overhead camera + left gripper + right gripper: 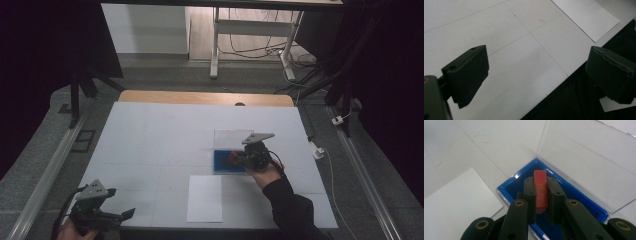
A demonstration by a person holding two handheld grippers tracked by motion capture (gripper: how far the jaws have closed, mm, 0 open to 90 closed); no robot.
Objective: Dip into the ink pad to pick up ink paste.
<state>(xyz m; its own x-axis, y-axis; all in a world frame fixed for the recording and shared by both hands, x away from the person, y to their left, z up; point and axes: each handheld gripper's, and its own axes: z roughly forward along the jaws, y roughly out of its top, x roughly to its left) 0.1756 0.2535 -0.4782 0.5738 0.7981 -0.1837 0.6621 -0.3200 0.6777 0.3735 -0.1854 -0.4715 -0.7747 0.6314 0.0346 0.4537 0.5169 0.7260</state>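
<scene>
right gripper view: the right gripper [541,195] has its jaws closed on a red block [540,191], held over a clear box with a blue floor [510,187]; whether the block touches the floor is hard to tell. beside lies a white sheet [205,198]. the left gripper [125,214] hangs wide open, empty, at the table's near edge [554,87].

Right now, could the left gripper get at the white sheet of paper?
Probably yes: the left gripper is open, and only bare table lies between it and the white sheet of paper.
</scene>
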